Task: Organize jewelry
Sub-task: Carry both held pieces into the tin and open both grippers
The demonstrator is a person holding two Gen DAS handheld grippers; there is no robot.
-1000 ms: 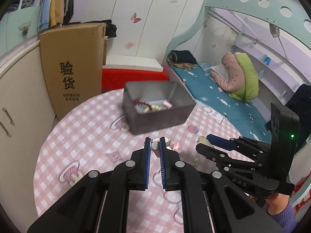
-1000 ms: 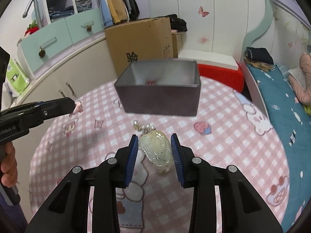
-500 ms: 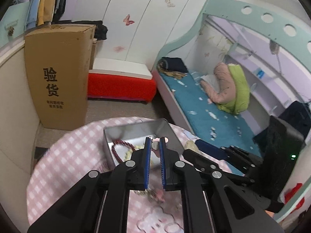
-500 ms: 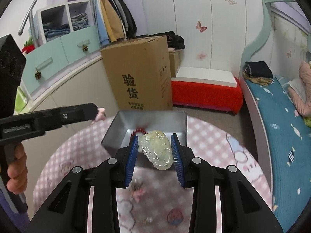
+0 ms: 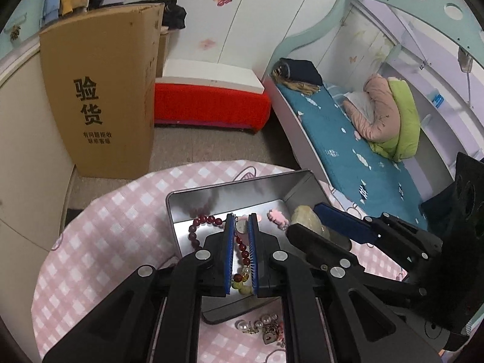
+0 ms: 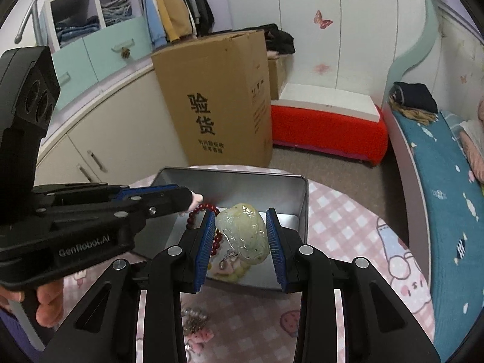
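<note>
An open grey tin (image 5: pixel 236 188) (image 6: pixel 230 171) stands on the pink checked table (image 5: pixel 106 227), with a dark red bead bracelet (image 5: pixel 205 220) (image 6: pixel 196 214) and other small pieces inside. My left gripper (image 5: pixel 241 222) (image 6: pixel 193 202) is over the tin, shut on a small pink charm (image 6: pixel 198 203). My right gripper (image 6: pixel 241 214) (image 5: pixel 305 222) hangs beside it over the tin, shut on a pale green carved pendant (image 6: pixel 242 233) (image 5: pixel 305 214). A pink charm (image 5: pixel 276 216) lies in the tin's far corner.
Loose pearl and pink trinkets (image 5: pixel 266 329) (image 6: pixel 193 320) lie on the table in front of the tin. Beyond the table stand a tall cardboard box (image 6: pixel 217 96), a red bench (image 6: pixel 326 127) and a bed (image 5: pixel 348 145). A hand (image 6: pixel 45 302) grips the left tool.
Both grippers have travelled forward from over the table to above the tin, each keeping its piece. The tin now sits right under the fingertips.
</note>
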